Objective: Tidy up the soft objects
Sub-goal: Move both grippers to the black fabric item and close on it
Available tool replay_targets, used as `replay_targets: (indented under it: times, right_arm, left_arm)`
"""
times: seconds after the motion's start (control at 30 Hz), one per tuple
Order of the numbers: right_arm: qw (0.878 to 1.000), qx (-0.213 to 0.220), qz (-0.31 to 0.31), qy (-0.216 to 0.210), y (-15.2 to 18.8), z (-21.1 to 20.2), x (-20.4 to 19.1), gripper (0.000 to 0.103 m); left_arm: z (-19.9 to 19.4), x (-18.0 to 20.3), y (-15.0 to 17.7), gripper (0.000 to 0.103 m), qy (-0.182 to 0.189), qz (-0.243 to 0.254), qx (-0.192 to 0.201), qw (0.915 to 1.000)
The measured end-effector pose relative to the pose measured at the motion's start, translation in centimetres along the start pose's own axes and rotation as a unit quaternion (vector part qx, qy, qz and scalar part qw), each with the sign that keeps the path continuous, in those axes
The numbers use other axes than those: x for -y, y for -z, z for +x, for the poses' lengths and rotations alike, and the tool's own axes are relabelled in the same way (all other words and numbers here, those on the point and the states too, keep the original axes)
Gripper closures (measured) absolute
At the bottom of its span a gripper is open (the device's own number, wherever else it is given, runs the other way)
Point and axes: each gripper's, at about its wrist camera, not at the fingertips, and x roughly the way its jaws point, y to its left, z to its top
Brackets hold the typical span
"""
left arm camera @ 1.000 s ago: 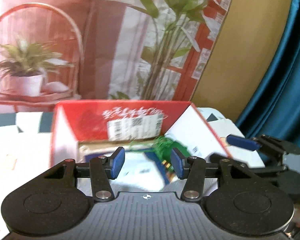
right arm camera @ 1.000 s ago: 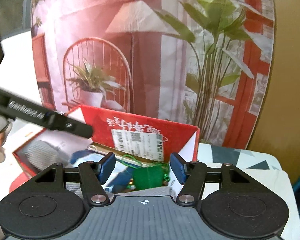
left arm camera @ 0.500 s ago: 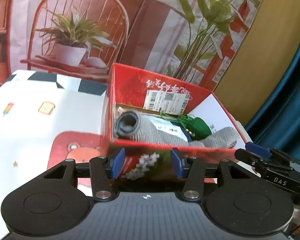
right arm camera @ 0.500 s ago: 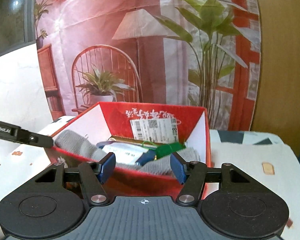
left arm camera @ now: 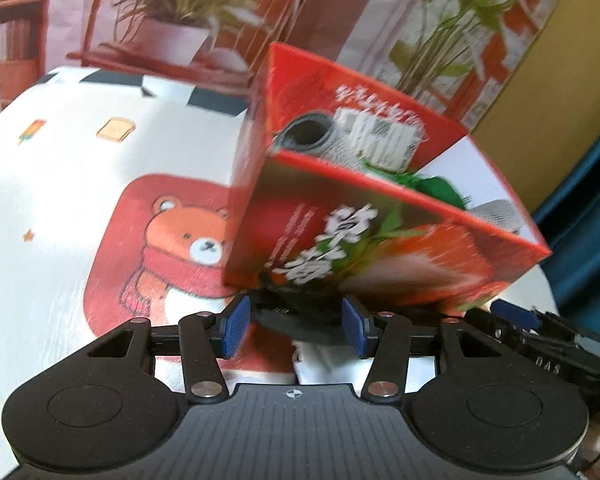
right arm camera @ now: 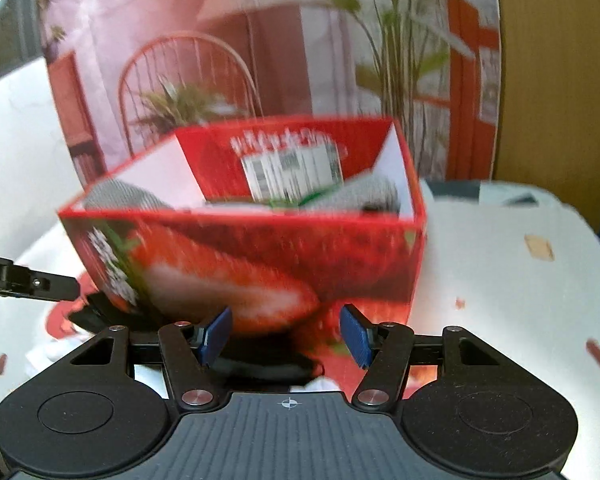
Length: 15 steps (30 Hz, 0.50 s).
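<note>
On the bear-print surface [left arm camera: 80, 208], just before the red box [left arm camera: 380, 248] of rolled grey socks [left arm camera: 316, 138], lies a dark, limp cloth [right arm camera: 260, 364] best pinched at its bunched edge, both left claw [left arm camera: 296, 326] and right claw [right arm camera: 286, 338] half-spread, empty.

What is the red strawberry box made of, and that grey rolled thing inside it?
The red strawberry-printed box looks like thin glossy printed cardboard: straight folded edges, white inside walls. The grey rolled thing seems knitted fabric, perhaps a sock: ribbed texture, soft curl.
</note>
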Motion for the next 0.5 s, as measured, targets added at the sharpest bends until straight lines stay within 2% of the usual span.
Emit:
replay_targets:
  times: [0.13, 0.5]
  right_arm:
    - [0.999, -0.027, -0.016, 0.003, 1.8, 1.1, -1.0, 0.047]
    - [0.999, -0.034, -0.003, -0.001, 3.2, 1.9, -0.5, 0.046]
  left_arm:
    - [0.6, -0.6, 0.3, 0.049, -0.008, -0.007, -0.01, 0.9999]
    - [2.8, -0.6, 1.7, 0.048, 0.004, -0.015, -0.027, 0.9995]
